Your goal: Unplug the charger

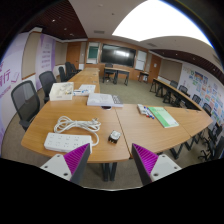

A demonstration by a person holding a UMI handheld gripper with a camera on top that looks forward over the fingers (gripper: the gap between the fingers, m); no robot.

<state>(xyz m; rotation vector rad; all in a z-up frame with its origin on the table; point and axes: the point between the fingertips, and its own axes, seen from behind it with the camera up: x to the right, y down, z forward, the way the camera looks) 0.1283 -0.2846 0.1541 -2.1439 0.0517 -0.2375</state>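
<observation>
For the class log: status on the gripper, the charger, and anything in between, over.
Gripper open, nothing held, fingers well short of the table. Power strip with coiled white cable ahead on the table, untouched. Small dark item beside it; path looks unobstructed.

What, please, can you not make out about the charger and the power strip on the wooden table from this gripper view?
- Small grey charger block, gripper view: too small to tell whether it is plugged in.
- Coiled white cable, gripper view: its ends are too small to trace.
- Long white power strip, gripper view: sockets too small to count.
- Light wooden table: its near edge is partly hidden by the open hand-held gripper and its finger pads.
</observation>
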